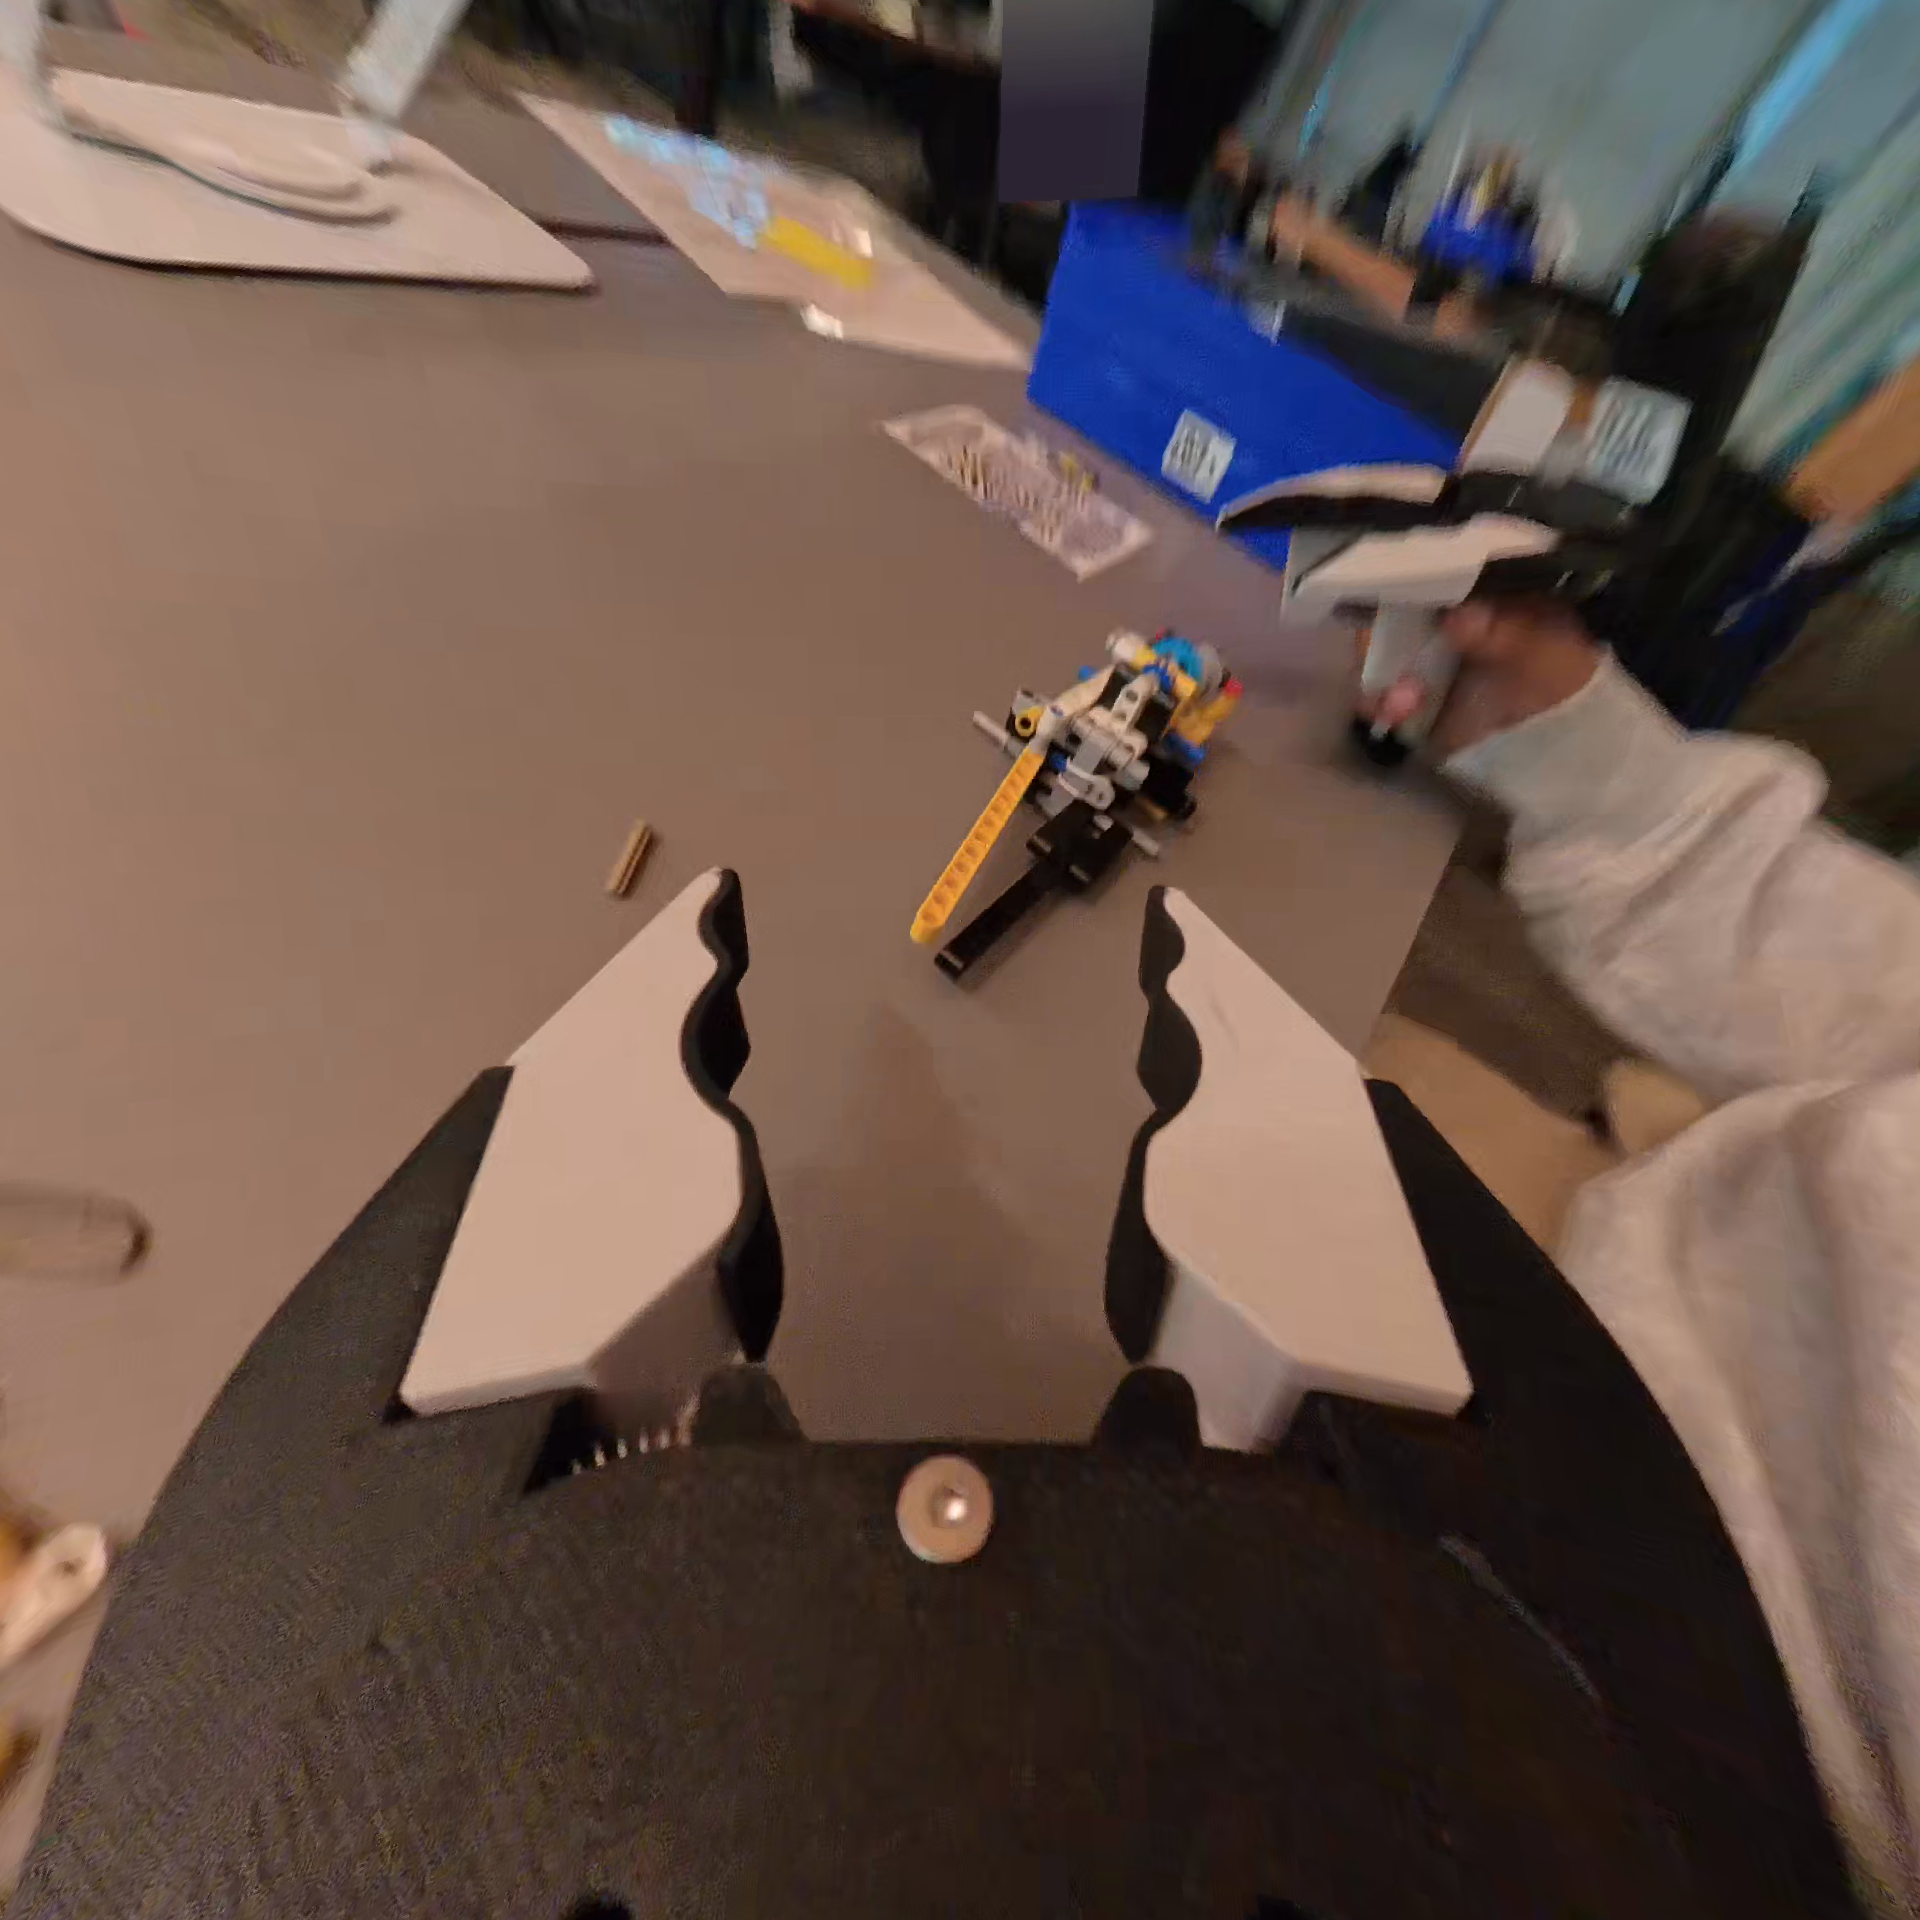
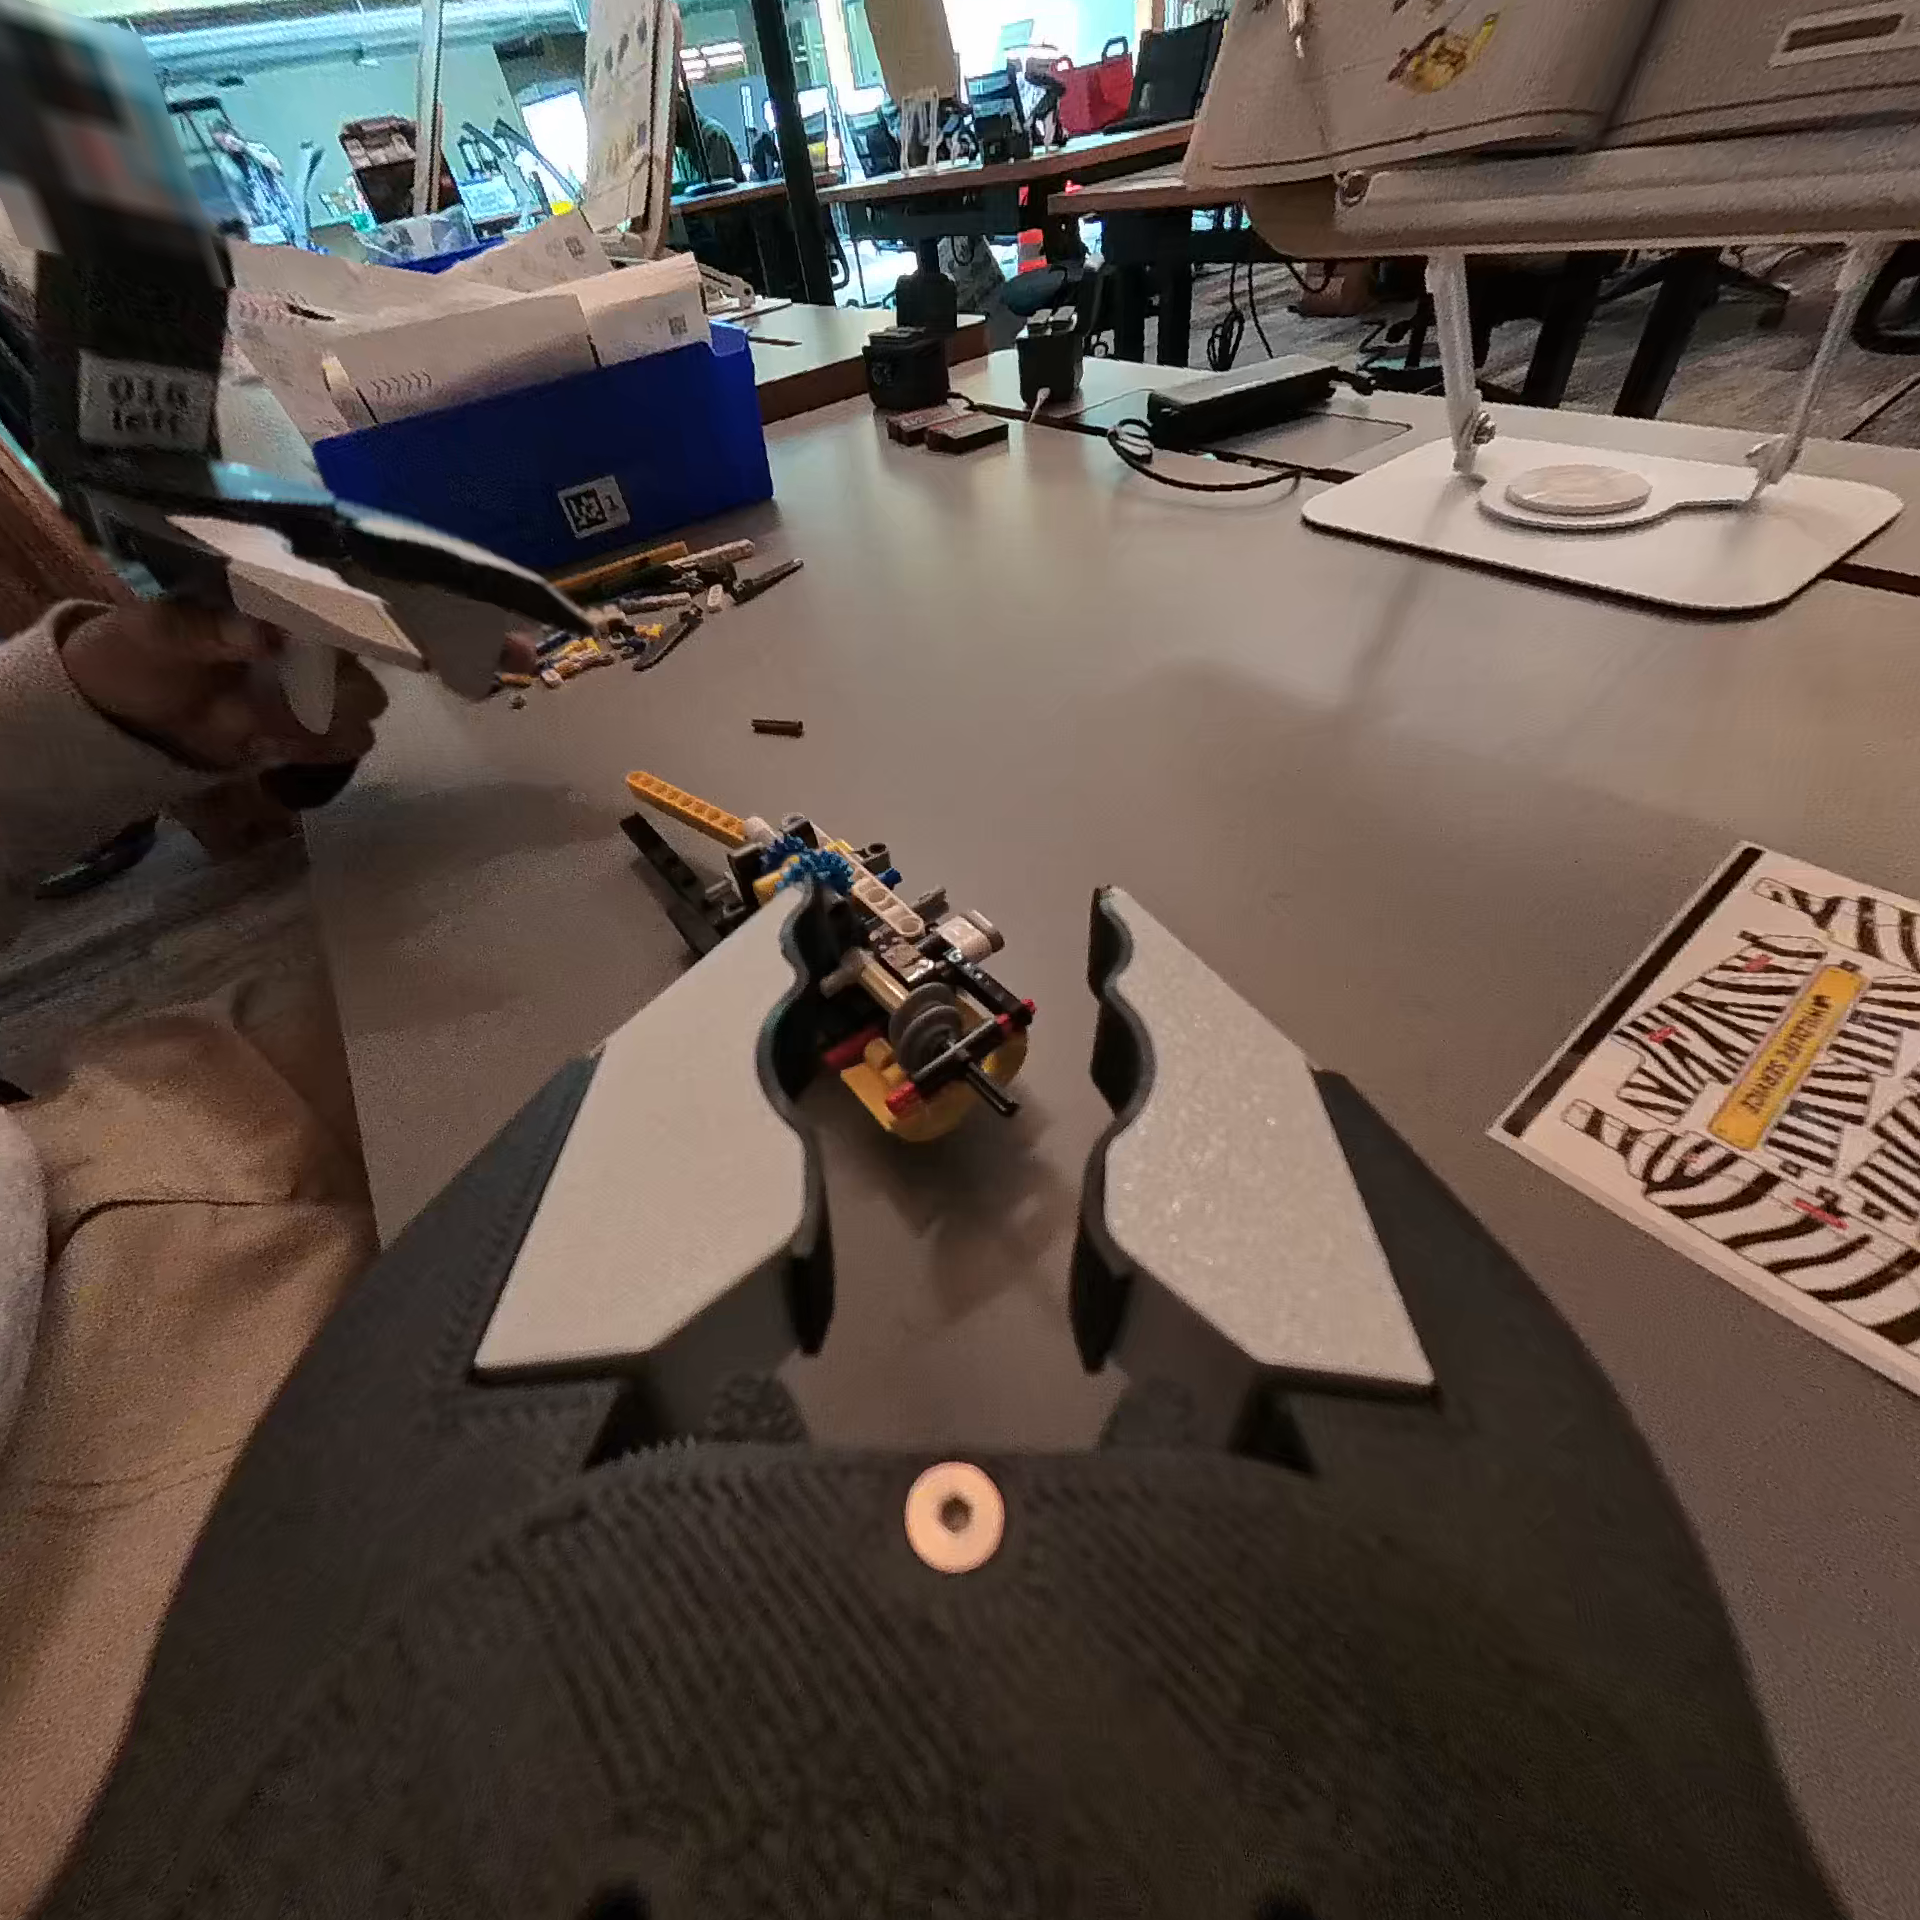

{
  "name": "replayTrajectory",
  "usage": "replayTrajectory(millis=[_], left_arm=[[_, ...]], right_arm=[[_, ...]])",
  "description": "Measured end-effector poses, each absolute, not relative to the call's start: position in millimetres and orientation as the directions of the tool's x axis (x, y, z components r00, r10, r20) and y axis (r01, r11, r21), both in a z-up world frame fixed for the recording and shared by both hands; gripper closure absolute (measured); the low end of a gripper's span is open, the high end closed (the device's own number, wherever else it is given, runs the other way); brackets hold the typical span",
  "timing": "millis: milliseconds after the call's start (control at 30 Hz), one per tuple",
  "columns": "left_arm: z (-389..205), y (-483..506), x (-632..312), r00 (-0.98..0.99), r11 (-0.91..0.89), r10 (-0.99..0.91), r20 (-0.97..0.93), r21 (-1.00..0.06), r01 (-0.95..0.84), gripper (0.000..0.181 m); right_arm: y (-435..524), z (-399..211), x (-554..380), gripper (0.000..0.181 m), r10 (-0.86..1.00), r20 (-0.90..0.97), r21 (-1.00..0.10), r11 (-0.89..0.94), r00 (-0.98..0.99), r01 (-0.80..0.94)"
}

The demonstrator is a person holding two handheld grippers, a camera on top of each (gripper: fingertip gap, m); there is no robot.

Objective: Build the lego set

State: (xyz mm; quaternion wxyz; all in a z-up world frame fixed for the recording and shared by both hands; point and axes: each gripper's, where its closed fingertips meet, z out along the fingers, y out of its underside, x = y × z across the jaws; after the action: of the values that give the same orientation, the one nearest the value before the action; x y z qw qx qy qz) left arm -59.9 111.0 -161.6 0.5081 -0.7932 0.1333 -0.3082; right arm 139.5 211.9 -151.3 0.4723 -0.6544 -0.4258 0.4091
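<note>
Grey worktop (image 2: 1299, 748) carries a half-built lego model (image 2: 883, 966), a mix of yellow, black, grey and blue parts with a long yellow beam (image 2: 686, 802) and a black beam sticking out at one end. The right tongs (image 2: 945, 914) hang just above the model's near end with the two fingers spread wide and nothing between them; the wheel-and-axle end of the model lies in the gap, closer to the left finger, which hides part of it, but no contact is visible. The left tongs (image 1: 940, 894) are likewise spread wide and empty, held above bare worktop, with the model (image 1: 1101, 758) ahead and slightly to the right of the fingertips, well apart from them. A small tan pin (image 1: 630, 858) lies just beyond the left fingertip of the left tongs. To the right of the right tongs sits a sheet of zebra-striped stickers (image 2: 1756, 1101). Farther ahead and to the left of the right tongs, a scatter of loose pieces (image 2: 644, 613) lies in front of a blue bin (image 2: 561, 457) stuffed with paper. A white stand base (image 2: 1600, 520) rests at the far right.
</note>
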Motion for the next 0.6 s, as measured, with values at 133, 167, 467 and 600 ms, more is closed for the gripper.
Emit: replayTrajectory(millis=[133, 167, 467, 600], left_arm=[[-125.4, 93.0, -84.0, 0.688, -0.354, -0.52, 0.507, -0.86, 0.367, 0.11], [-119.6, 92.4, -89.0, 0.672, -0.328, -0.519, 0.529, -0.849, 0.415, 0.113], [-144.8, 98.2, -106.3, 0.69, -0.389, -0.438, 0.577, -0.813, 0.433, 0.113], [-141.2, 105.8, -110.8, 0.717, -0.348, -0.423, 0.554, -0.83, 0.436, 0.114]], right_arm=[[216.1, -146.8, 139.3, 0.132, 0.934, -0.148, -0.97, -0.201, 0.325, 0.139], [218.1, -147.5, 140.6, 0.132, 0.93, -0.152, -0.968, -0.208, 0.336, 0.138], [241.3, -135.5, 146.5, 0.131, 0.902, -0.214, -0.97, -0.242, 0.374, 0.027], [246.8, -141.1, 164.7, 0.129, 0.874, -0.232, -0.965, -0.262, 0.427, 0.012]])
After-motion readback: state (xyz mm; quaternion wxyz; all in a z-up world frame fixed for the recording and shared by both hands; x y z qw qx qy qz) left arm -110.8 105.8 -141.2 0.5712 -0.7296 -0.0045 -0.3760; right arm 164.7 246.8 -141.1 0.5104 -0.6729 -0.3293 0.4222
